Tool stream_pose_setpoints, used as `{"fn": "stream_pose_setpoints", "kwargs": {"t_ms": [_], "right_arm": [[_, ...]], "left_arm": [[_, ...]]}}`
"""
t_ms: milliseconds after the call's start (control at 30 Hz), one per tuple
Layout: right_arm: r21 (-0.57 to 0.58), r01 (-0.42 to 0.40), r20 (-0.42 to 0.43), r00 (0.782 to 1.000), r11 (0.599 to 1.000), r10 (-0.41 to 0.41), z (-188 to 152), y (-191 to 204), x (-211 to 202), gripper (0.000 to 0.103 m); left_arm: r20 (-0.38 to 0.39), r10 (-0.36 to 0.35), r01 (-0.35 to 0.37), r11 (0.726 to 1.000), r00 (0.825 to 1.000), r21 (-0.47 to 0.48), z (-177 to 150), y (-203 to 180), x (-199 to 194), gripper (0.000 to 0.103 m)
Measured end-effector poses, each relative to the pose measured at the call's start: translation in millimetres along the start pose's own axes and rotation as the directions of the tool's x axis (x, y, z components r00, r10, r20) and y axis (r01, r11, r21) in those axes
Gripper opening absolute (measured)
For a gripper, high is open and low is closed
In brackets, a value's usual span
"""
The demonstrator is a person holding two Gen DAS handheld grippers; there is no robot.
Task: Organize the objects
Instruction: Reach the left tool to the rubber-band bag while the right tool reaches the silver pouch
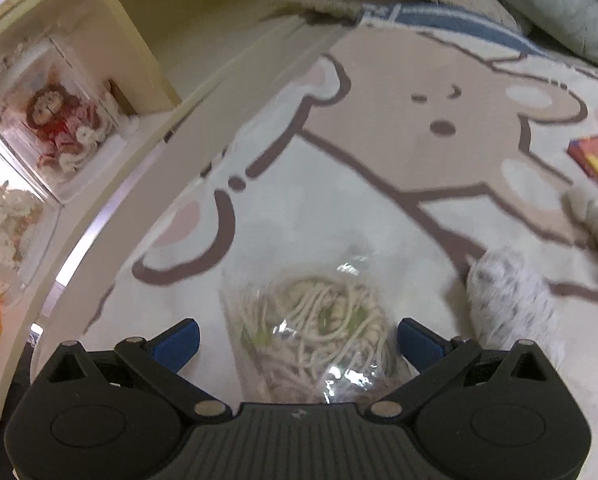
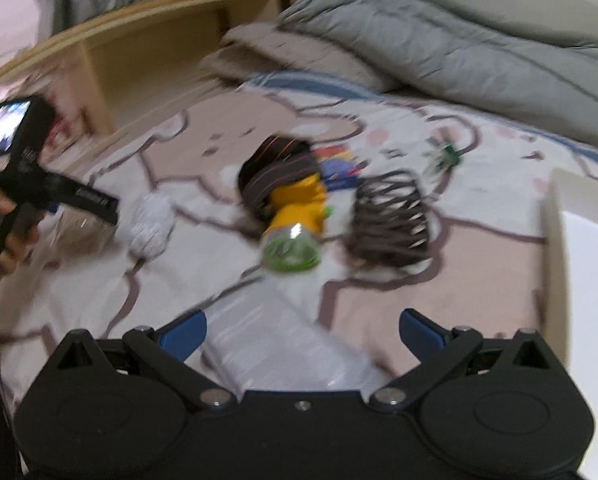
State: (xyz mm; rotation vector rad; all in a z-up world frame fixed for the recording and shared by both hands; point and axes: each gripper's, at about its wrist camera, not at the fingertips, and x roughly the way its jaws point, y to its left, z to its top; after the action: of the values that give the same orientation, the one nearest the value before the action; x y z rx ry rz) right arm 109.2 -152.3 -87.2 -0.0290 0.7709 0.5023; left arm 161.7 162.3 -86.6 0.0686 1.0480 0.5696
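**Carefully now: two open grippers, two slippery clear things**

Left wrist view: the left gripper [image 1: 297,340] is hovering with its jaws spread wide over one clear bag of pale cord [image 1: 319,332], which is lying on the bear-patterned rug [image 1: 379,200] between the two blue fingertips [image 1: 179,340]; nothing is being gripped. The likely trouble is that the film is glossy and slack, so a closing pinch may be catching only plastic and letting the cord bundle slide out, or dragging the rug pile along. One white fluffy toy [image 1: 507,300] is sitting just beside the bag on the right and could be nudged or caught by that jaw. One colourful box [image 1: 591,156] is lying at the rug's far right edge. On the shelf [image 1: 147,60] to the left, one doll in red [image 1: 63,128] is sitting inside a clear case.

Right wrist view: the right gripper [image 2: 303,332] is likewise standing open, with one clear plastic bottle [image 2: 283,344] lying slantwise between its jaws on the rug. The frame is blurring, which suggests fast motion; a hurried close on a round, smooth bottle risks squirting it sideways. Beyond it are lying one yellow-labelled bottle [image 2: 295,220] touching one dark striped roll [image 2: 275,172], one dark wire coil [image 2: 391,220], and one small green item [image 2: 447,156], too blurred to identify. One grey duvet [image 2: 459,48] is bunching behind.
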Motion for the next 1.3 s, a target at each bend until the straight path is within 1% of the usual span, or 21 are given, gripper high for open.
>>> {"fn": "stream_pose_setpoints", "kwargs": {"t_ms": [33, 133, 267, 367, 467, 567, 633, 700, 767, 867, 933, 967, 1000, 1100, 1167, 1233, 1267, 1300], "right_arm": [[-0.018, -0.014, -0.014, 1.0, 1.0, 0.013, -1.9, 2.0, 3.2, 0.103], [-0.054, -0.022, -0.046, 0.999, 0.998, 0.02, -7.0, 4.7, 9.8, 0.103], [-0.046, -0.016, -0.084, 0.996, 0.999, 0.012, -13.0, 0.5, 15.3, 0.103], [-0.038, -0.032, -0.11, 0.994, 0.999, 0.027, -16.7, -0.8, 16.2, 0.103], [-0.065, -0.082, -0.137, 0.988, 0.995, 0.073, -18.3, 8.3, 11.9, 0.103], [-0.117, -0.143, -0.162, 0.979, 0.983, 0.123, -20.4, 24.0, 3.8, 0.103], [-0.142, -0.154, -0.172, 0.977, 0.978, 0.129, -21.0, 32.7, 0.5, 0.103], [-0.147, -0.138, -0.166, 0.98, 0.979, 0.113, -19.1, 38.5, -0.5, 0.103], [-0.139, -0.114, -0.156, 0.983, 0.984, 0.092, -15.9, 40.7, 2.1, 0.103], [-0.136, -0.086, -0.162, 0.985, 0.987, 0.063, -11.7, 41.7, 10.1, 0.103], [-0.129, -0.066, -0.18, 0.983, 0.989, 0.042, -11.4, 41.0, 16.5, 0.103], [-0.12, -0.059, -0.194, 0.98, 0.991, 0.034, -11.7, 39.6, 19.7, 0.103], [-0.108, -0.052, -0.208, 0.978, 0.993, 0.029, -12.1, 38.6, 22.9, 0.103], [-0.085, -0.024, -0.224, 0.975, 0.996, 0.004, -15.0, 36.7, 28.0, 0.098], [-0.093, -0.008, -0.225, 0.974, 0.996, -0.013, -15.9, 37.4, 28.9, 0.095], [-0.106, 0.008, -0.231, 0.972, 0.994, -0.033, -15.6, 38.8, 29.8, 0.089], [-0.11, 0.013, -0.23, 0.972, 0.994, -0.038, -15.3, 39.4, 29.4, 0.087], [-0.112, 0.017, -0.23, 0.972, 0.994, -0.043, -14.7, 39.7, 29.0, 0.082]], "left_arm": [[-0.004, -0.004, 0.004, 1.0, 1.0, 0.0, -1.9, 2.3, 0.6, 0.103], [-0.011, -0.024, 0.024, 1.0, 1.0, -0.007, -6.0, 10.1, 0.9, 0.103], [-0.035, -0.072, 0.071, 0.997, 0.997, -0.038, -11.0, 21.3, 5.3, 0.103], [-0.042, -0.114, 0.112, 0.992, 0.993, -0.056, -15.2, 27.6, 11.0, 0.103], [-0.022, -0.138, 0.137, 0.989, 0.99, -0.052, -19.7, 30.0, 13.1, 0.103], [0.002, -0.139, 0.138, 0.989, 0.99, -0.052, -23.4, 29.1, 12.1, 0.103], [0.013, -0.137, 0.138, 0.989, 0.99, -0.046, -24.6, 28.4, 11.3, 0.103], [0.01, -0.142, 0.143, 0.989, 0.99, -0.035, -23.5, 28.1, 10.1, 0.103], [0.008, -0.152, 0.152, 0.988, 0.988, 0.0, -22.0, 26.6, 7.9, 0.103], [0.023, -0.18, 0.177, 0.979, 0.983, 0.102, -21.6, 20.0, 4.0, 0.103], [0.044, -0.178, 0.169, 0.973, 0.983, 0.159, -22.4, 15.7, 2.6, 0.103], [0.046, -0.179, 0.169, 0.97, 0.983, 0.173, -22.2, 14.7, 3.3, 0.103], [0.04, -0.184, 0.175, 0.97, 0.982, 0.166, -21.0, 15.3, 5.1, 0.103], [-0.007, -0.216, 0.216, 0.974, 0.976, 0.067, -16.0, 24.5, 12.8, 0.101], [-0.011, -0.212, 0.212, 0.977, 0.977, 0.03, -14.3, 27.3, 13.9, 0.097], [-0.005, -0.208, 0.208, 0.978, 0.978, 0.035, -15.8, 26.0, 12.4, 0.094], [0.0, -0.212, 0.211, 0.976, 0.977, 0.045, -16.4, 24.1, 10.8, 0.089], [0.004, -0.217, 0.216, 0.975, 0.976, 0.052, -17.2, 23.1, 9.3, 0.083]]}}
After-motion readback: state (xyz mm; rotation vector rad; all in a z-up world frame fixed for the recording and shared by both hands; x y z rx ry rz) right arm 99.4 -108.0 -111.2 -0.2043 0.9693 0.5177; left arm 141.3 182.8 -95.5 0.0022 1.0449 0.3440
